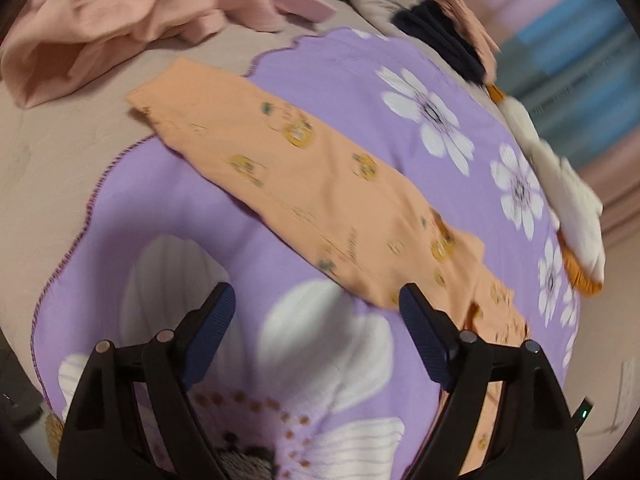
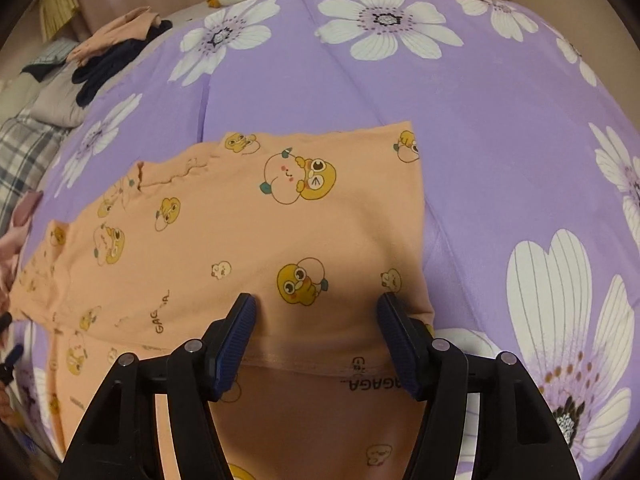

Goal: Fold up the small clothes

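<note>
An orange garment (image 2: 248,240) printed with yellow cartoon ducks was seen spread flat on a purple floral blanket (image 2: 500,128), partly folded over itself. The right gripper (image 2: 316,320) was held just above the garment's near fold, its fingers (image 2: 240,332) parted and nothing clamped between them. The left gripper (image 1: 318,308) was poised over the blanket beside the garment's edge, its fingers (image 1: 216,320) spread wide and empty. Pink clothing (image 1: 100,28) and what appeared, through blur, to be a white plush toy (image 1: 568,200) were seen further off.
</note>
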Available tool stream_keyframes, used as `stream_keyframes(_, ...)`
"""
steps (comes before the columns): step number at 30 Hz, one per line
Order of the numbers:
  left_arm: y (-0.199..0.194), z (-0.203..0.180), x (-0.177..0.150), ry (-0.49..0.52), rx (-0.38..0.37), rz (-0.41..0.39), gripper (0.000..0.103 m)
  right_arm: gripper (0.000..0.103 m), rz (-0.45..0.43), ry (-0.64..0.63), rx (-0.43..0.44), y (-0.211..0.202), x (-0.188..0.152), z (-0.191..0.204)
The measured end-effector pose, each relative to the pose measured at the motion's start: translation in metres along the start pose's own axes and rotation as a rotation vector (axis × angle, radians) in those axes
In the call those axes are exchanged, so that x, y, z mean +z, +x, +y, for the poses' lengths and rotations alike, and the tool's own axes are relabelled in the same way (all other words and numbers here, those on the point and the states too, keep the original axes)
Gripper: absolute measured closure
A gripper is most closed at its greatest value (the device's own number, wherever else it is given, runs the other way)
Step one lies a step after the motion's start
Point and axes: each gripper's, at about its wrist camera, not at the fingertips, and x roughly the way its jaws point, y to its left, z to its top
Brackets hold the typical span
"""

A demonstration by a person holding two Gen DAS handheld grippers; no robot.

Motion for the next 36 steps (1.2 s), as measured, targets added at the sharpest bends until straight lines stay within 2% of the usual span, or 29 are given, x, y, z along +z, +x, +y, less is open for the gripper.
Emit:
stream_keyframes(2,-0.001,0.006,0.008,-0.017,0.003,-0.011,0.025,0.04,0.004,0.038,0.026,-0.01,-0.001,0.0)
stream_keyframes(3,-0.003,0.008,0.013,-0.019,0.007,-0.018,0.025,0.04,-0.009,0.064,0.075,-0.023,-0.002,-0.002)
stream_keyframes(6,-0.007,0.019,0.031,-0.036,0.039,-0.06,0.025,0.039,-0.083,0.092,0.147,-0.059,-0.009,-0.003)
stream_keyframes(8,-0.004,0.03,0.044,-0.076,0.039,-0.075,0.025,0.036,-0.126,0.096,0.146,-0.077,-0.011,-0.002)
stream_keyframes(10,0.004,0.04,0.054,-0.121,0.037,-0.065,0.03,0.036,-0.165,0.107,0.144,-0.095,-0.015,-0.004)
stream_keyframes(12,0.01,0.047,0.061,-0.153,0.022,-0.081,0.04,0.036,-0.178,0.131,0.154,-0.105,-0.02,-0.008)
stream_keyframes(14,0.014,0.048,0.067,-0.148,-0.019,-0.092,0.041,0.036,-0.174,0.148,0.15,-0.106,-0.022,-0.011)
stream_keyframes(16,0.018,0.048,0.071,-0.148,-0.036,-0.098,0.047,0.036,-0.171,0.156,0.118,-0.106,-0.024,-0.011)
stream_keyframes(18,0.023,0.052,0.075,-0.175,-0.042,-0.105,0.069,0.036,-0.163,0.145,0.088,-0.106,-0.027,-0.008)
stream_keyframes(19,0.026,0.056,0.076,-0.198,-0.045,-0.107,0.078,0.036,-0.155,0.143,0.081,-0.105,-0.027,-0.007)
stream_keyframes(20,0.028,0.057,0.077,-0.214,-0.049,-0.105,0.095,0.036,-0.15,0.143,0.082,-0.106,-0.029,-0.007)
stream_keyframes(21,0.03,0.059,0.078,-0.226,-0.051,-0.097,0.1,0.036,-0.148,0.144,0.088,-0.106,-0.03,-0.006)
stream_keyframes(23,0.027,0.057,0.079,-0.234,-0.05,-0.105,0.1,0.036,-0.153,0.148,0.094,-0.108,-0.032,-0.005)
stream_keyframes(28,0.004,0.035,0.077,-0.163,-0.053,-0.16,0.099,0.036,-0.163,0.152,0.091,-0.112,-0.035,-0.004)
stream_keyframes(36,-0.031,-0.008,0.077,-0.078,-0.113,-0.225,0.1,0.036,-0.183,0.149,0.102,-0.119,-0.038,-0.006)
